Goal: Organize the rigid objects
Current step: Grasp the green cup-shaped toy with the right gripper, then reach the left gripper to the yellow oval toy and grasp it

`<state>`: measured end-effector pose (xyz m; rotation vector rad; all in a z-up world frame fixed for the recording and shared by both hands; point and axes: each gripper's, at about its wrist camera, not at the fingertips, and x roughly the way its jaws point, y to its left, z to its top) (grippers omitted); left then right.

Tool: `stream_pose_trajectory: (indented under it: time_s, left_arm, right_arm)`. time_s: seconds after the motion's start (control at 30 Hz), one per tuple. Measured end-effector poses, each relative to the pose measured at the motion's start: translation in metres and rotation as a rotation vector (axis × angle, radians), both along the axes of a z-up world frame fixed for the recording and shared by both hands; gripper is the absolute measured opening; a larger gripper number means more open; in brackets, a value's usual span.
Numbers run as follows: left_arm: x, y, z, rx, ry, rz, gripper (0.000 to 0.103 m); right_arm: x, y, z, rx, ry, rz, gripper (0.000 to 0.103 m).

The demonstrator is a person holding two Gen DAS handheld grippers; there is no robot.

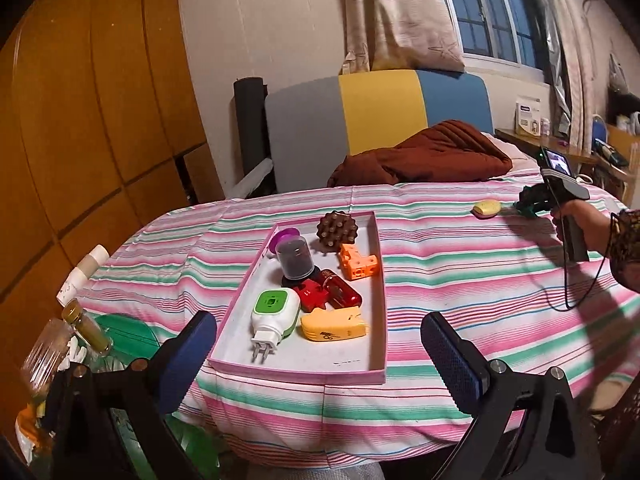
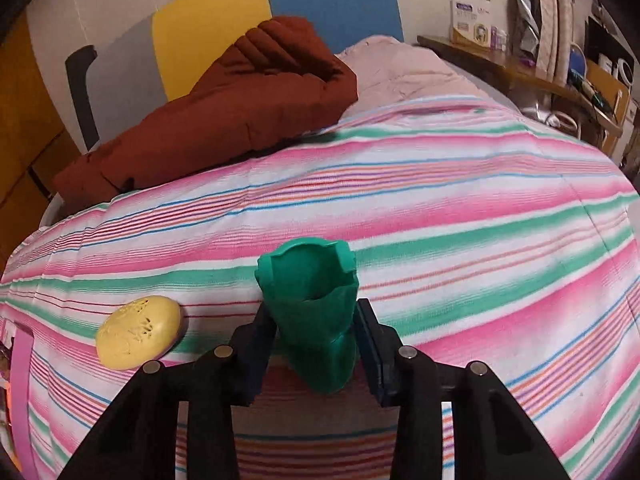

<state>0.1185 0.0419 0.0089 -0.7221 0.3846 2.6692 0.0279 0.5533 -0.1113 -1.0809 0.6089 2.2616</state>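
The right gripper (image 2: 314, 328) is clamping a green ridged plastic piece (image 2: 316, 312) beside a yellow oval soap-like lump (image 2: 138, 332); the left gripper (image 1: 320, 356), jaws apart, is facing the shallow pink-rimmed tray (image 1: 298, 372).

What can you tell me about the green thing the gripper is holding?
The green thing looks like matte molded plastic, hollow, with an open wavy-edged mouth at the far end and a narrower rounded end near the camera. It lies lengthwise between the two pads of the right gripper, which press its sides. It sits low over the striped bedcover; whether it touches the cloth is unclear. A yellow oval piece lies apart, to its left.
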Motion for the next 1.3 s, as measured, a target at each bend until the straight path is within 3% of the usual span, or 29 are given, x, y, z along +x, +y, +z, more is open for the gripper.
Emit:
stream_pose_trajectory:
  time_s: [0.2,0.47,0.7,1.0,1.3]
  left_arm:
    - [0.001,0.006,-0.001,-0.008,-0.007,-0.005,0.103]
    - [-0.003,0.016,-0.003,-0.008,-0.030,-0.022,0.103]
    - [-0.023,0.047,-0.012,0.002,-0.107,-0.071,0.103]
    - [-0.074,0.128,-0.025,0.037,-0.211,-0.166,0.103]
    - [-0.126,0.231,-0.054,0.000,-0.290,-0.256,0.103]
  right_arm:
    - [0.009,0.004,0.001,-0.182,0.010,-0.055,0.039]
    - [0.013,-0.003,0.003,-0.169,-0.060,-0.070,0.039]
    - [0.011,-0.002,0.001,-0.154,-0.080,-0.058,0.039]
    - [0.017,0.011,0.001,-0.253,-0.040,-0.088,0.039]
    - [0.012,0.007,0.001,-0.225,-0.068,-0.080,0.039]
